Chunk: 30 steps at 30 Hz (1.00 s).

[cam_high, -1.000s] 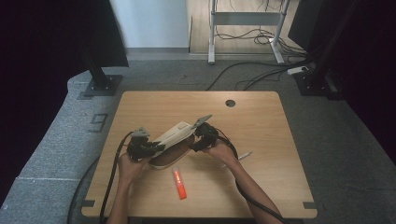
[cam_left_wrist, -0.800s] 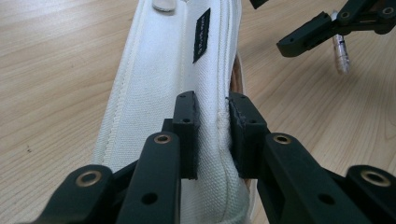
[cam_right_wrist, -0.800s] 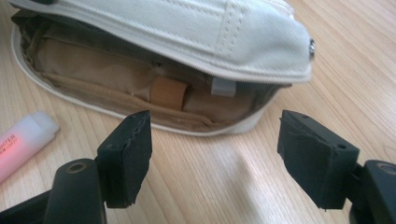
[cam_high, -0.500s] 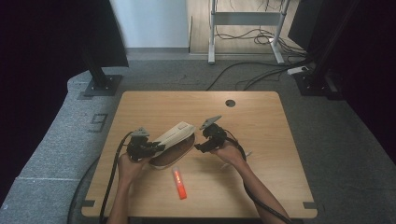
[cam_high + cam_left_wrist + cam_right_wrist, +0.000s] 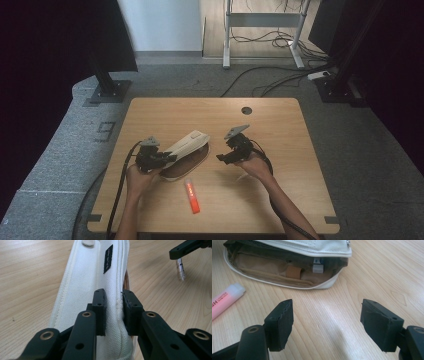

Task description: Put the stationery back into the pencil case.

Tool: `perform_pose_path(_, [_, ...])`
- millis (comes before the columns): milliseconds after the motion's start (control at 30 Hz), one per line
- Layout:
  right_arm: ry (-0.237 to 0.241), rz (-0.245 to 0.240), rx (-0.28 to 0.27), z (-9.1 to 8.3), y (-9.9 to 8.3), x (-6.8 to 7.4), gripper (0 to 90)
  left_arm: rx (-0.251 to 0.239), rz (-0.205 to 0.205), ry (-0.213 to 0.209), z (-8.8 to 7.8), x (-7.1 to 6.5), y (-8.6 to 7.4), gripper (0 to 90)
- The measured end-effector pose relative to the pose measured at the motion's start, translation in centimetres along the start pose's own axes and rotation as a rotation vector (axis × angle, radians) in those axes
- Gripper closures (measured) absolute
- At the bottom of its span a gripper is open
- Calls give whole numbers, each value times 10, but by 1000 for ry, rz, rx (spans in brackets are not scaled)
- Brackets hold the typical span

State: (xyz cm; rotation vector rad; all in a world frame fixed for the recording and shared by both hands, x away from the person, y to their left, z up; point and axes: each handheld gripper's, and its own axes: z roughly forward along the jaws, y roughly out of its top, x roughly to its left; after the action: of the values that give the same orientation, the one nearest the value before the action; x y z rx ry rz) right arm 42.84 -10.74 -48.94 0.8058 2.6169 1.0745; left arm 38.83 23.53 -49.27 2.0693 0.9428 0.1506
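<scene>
Inside, open pencil case (image 5: 287,270), tan lining, white eraser (image 5: 318,267)

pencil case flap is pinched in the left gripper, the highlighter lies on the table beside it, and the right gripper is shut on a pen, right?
Not quite. The right gripper holds nothing: in the right gripper view its jaws stand open over bare table. The rest is right: the left gripper pinches the pencil case flap, and the highlighter lies on the table beside it.

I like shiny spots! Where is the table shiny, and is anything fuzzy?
Right gripper view: a pale glare streak on the table between the open tool's pads; the highlighter looks soft. Left gripper view: the pouch blurs farther off.
</scene>
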Motion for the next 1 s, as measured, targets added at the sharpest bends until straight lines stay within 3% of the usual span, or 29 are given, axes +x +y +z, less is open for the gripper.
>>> perform_pose_path(1000, [-40,76,-35,-45,-50,-22,279,1,3,-2,0,-1,0,731])
